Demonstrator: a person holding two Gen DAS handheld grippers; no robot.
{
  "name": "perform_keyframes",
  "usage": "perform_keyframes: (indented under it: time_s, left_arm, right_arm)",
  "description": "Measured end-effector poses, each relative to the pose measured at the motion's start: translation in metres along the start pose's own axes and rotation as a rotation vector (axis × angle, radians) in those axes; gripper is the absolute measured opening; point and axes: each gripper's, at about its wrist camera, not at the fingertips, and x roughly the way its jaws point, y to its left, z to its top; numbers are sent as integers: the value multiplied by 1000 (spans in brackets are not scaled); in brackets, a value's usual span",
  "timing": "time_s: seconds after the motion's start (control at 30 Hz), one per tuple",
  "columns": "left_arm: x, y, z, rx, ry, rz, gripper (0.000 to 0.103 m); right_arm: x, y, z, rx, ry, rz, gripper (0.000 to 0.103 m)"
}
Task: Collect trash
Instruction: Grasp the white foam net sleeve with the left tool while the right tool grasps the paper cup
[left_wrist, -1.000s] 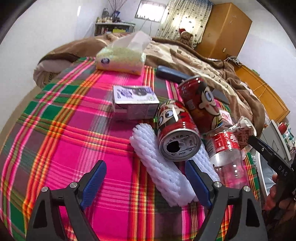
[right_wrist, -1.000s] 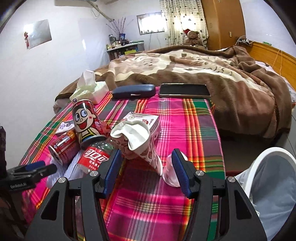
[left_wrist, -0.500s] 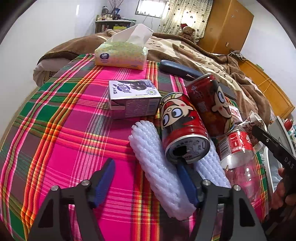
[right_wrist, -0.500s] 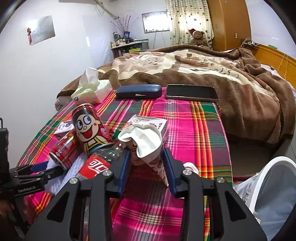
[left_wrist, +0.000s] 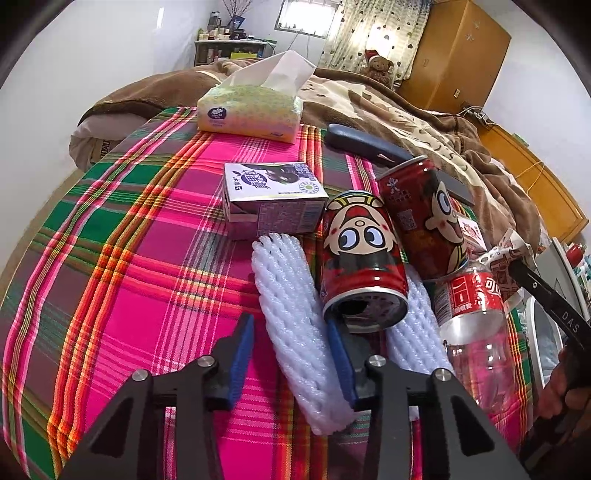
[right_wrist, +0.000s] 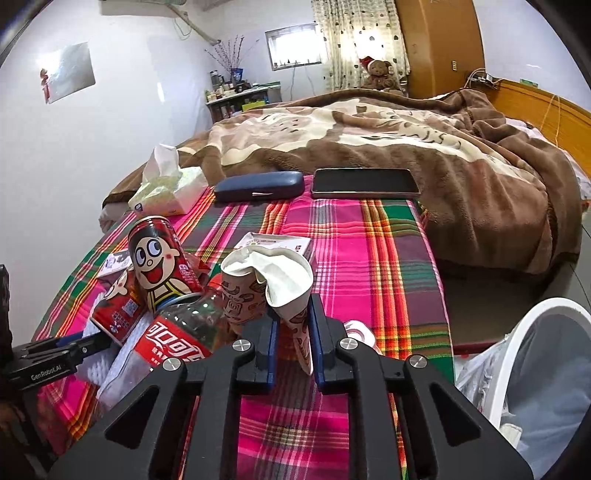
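Trash crowded the plaid bed: from the left wrist, the left hand-held gripper (left_wrist: 291, 363) was closing around a white foam net (left_wrist: 295, 332), beside a toppled red can (left_wrist: 364, 266). From the right wrist, the right hand-held gripper (right_wrist: 293, 345) was clenched on a crumpled paper cup (right_wrist: 273, 291), with the white bin (right_wrist: 535, 369) nearby.

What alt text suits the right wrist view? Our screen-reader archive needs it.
The right gripper is shut on a crushed brown-patterned paper cup over a pink plaid blanket, beside red cartoon-face cans and a clear red-labelled plastic bottle. A white lined trash bin stands at right.
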Motion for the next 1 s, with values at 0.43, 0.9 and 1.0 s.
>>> perform_keyframes:
  time_s: [0.43, 0.9, 1.0]
  left_arm:
    - [11, -8, 8, 26, 8, 30, 43]
    - [-16, 0, -2, -3, -36, 39, 28]
    - [-24, 1, -4, -4, -48, 40, 28]
  right_arm:
    - [-5, -5, -2, 17, -8, 4, 15]
    - [-23, -6, -5, 30, -42, 18, 14]
    - [-27, -5, -6, 33, -50, 26, 14]
